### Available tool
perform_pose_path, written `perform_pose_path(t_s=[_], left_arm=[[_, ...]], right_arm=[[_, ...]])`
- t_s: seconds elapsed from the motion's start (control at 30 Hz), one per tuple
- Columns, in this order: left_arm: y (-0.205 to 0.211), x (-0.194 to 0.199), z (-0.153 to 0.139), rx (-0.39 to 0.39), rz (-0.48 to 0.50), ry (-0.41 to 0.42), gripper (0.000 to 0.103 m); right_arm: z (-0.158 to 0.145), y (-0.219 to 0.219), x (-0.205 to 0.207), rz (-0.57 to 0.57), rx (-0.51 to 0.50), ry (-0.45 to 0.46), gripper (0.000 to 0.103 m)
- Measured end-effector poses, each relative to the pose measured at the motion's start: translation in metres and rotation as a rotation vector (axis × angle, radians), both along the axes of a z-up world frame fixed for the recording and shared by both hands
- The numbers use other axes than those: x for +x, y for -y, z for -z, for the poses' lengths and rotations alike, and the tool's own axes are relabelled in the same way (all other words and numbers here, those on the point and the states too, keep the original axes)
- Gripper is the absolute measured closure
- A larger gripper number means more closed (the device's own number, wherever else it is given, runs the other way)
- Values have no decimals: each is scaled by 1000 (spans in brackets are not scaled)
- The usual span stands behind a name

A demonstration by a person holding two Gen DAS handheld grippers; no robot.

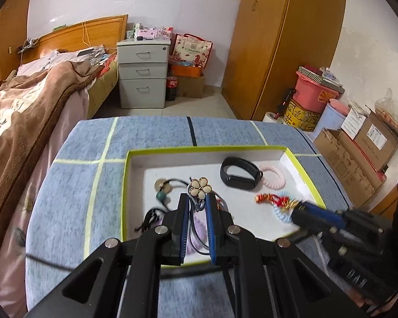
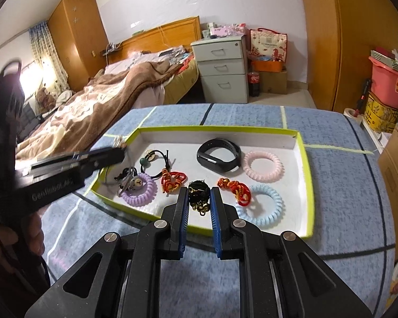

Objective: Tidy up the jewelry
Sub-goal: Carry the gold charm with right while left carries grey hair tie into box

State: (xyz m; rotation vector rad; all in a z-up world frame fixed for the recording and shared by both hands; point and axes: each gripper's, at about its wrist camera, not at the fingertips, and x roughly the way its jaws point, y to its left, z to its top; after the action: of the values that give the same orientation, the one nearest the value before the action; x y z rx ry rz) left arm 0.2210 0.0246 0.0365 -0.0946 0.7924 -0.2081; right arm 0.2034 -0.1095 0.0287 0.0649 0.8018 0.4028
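Two grippers each carried a piece above the yellow-rimmed tray on the worktop. At left, the left gripper was nearly closed on a flower hair clip, its petals showing just past the tips. At right, the right gripper pinched a black charm with gold beads. Each piece wanted lowering onto bare tray floor ahead of the fingertips, clear of the coils, before release.

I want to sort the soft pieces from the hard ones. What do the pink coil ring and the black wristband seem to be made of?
Pink coil ring: likely glossy plastic; translucent spiral turns. Black wristband: probably matte rubber or silicone; smooth, dull strap.
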Motion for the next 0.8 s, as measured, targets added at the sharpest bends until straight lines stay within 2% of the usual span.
perform_pose_path(t_s=[0.5,0.8], left_arm=[[14,51,21,-11,38,-66,90],[15,67,34,-18,17,-109,90]], right_arm=[[28,-12,23,-40,-68,-71,87],[36,-9,25,-45,-83,-84,87]])
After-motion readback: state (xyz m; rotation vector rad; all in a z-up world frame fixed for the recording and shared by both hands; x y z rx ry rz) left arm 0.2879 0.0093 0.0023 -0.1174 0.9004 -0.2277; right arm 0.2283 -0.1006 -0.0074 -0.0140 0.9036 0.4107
